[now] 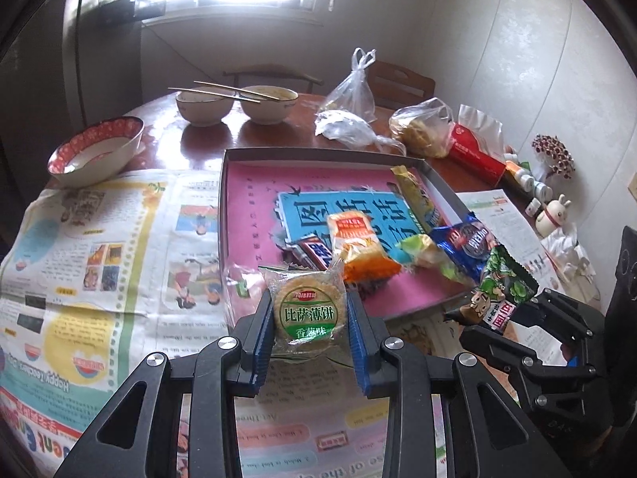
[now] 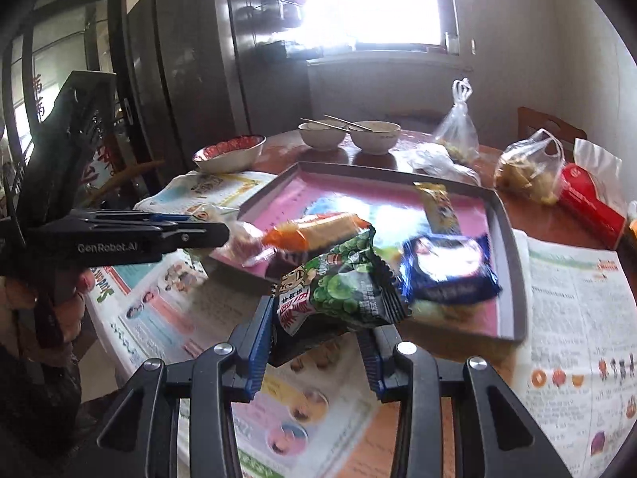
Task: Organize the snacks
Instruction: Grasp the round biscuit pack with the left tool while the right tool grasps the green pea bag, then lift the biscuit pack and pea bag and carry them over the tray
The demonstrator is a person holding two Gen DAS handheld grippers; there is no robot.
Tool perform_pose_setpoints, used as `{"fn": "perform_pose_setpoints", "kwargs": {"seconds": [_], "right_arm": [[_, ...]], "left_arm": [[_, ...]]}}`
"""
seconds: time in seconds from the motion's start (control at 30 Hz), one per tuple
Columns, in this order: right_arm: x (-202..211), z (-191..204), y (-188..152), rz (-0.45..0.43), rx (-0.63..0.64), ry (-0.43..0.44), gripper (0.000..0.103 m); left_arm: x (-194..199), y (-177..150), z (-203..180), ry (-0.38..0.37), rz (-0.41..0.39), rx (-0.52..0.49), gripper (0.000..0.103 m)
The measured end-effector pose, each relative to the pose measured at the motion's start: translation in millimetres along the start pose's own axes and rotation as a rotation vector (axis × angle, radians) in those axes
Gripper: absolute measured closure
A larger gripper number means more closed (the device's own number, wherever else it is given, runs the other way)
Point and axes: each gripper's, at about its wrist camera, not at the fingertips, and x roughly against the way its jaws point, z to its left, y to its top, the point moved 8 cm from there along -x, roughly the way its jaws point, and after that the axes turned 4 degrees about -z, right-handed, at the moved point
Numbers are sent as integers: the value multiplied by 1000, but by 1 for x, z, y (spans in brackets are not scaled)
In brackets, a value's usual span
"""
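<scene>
Left tool (image 1: 310, 314) pinching round cracker packet (image 1: 304, 306), right tool (image 2: 318, 318) pinching green pea packet (image 2: 342, 283)

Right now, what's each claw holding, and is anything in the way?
Left gripper shut on round cracker pack. Right gripper shut on green pea packet. Both held above the newspaper, near the tray. Nothing blocking.

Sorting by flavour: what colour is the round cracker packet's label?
Green with white lettering, on the cracker packet; clearest in the left wrist view.

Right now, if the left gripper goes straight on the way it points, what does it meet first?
Probably the orange snack packet in the tray, just beyond the round cracker packet that the left gripper holds; depth is unclear.
</scene>
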Motion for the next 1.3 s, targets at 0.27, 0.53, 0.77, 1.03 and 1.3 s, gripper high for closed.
{"fn": "perform_pose_setpoints", "kwargs": {"seconds": [0.27, 0.53, 0.77, 1.03, 1.3], "right_arm": [[-19, -3, 14, 15, -6, 11, 62], [-35, -13, 16, 36, -7, 0, 62], [-48, -21, 16, 56, -2, -13, 62], [-51, -24, 18, 67, -5, -20, 62], [-59, -27, 24, 79, 16, -13, 62]], "left_arm": [[-20, 3, -1, 0, 26, 2, 68], [-37, 6, -4, 1, 46, -4, 68], [-44, 12, -7, 0, 52, -7, 68], [-50, 14, -22, -14, 73, -32, 68], [-60, 16, -28, -6, 96, -36, 68]]}}
